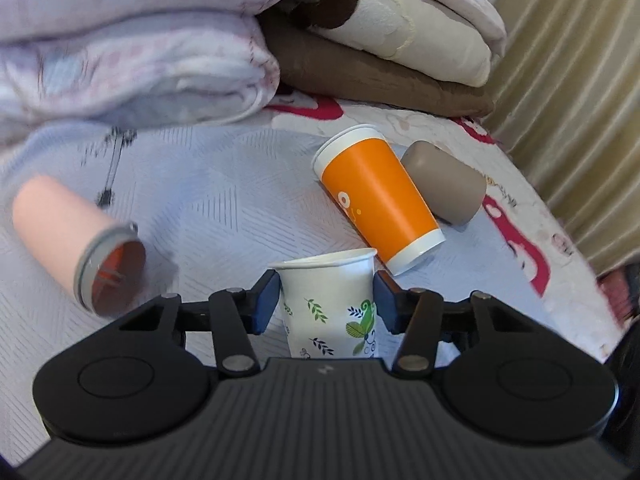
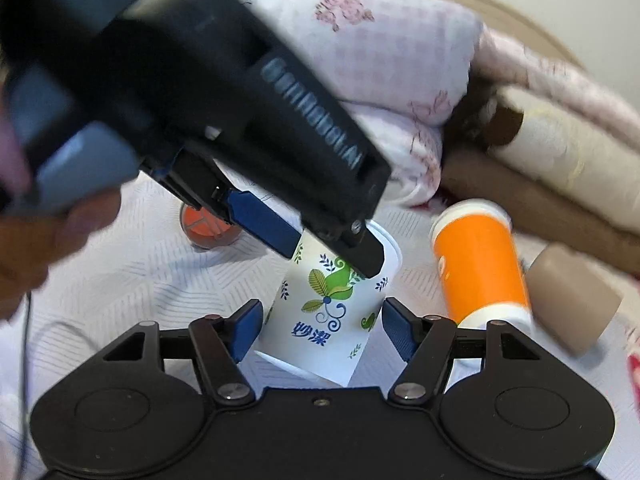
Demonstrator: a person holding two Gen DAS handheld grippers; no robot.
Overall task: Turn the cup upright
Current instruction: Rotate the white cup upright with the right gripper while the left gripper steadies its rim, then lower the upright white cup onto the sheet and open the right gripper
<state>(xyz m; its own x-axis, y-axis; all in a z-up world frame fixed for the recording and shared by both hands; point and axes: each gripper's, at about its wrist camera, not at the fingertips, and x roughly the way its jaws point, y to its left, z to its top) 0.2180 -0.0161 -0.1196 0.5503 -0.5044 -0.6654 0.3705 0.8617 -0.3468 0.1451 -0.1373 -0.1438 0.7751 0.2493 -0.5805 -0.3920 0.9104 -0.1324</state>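
Observation:
A white paper cup with green leaf print [image 1: 330, 304] stands rim-up and tilted over the bed. My left gripper [image 1: 326, 300] is shut on the cup near its rim, blue pads on both sides. In the right wrist view the same cup [image 2: 324, 316] leans between the left gripper's fingers [image 2: 264, 224] above and my right gripper [image 2: 320, 328] lower down. The right gripper's blue pads flank the cup's lower half with small gaps, so it is open.
An orange cup [image 1: 380, 196] lies on its side on the pale blue bedspread [image 1: 208, 200], a brown cup [image 1: 444, 182] beside it. A pink cup [image 1: 72, 236] lies at the left. Folded quilts [image 1: 140, 52] are stacked behind; a curtain [image 1: 580, 100] hangs at the right.

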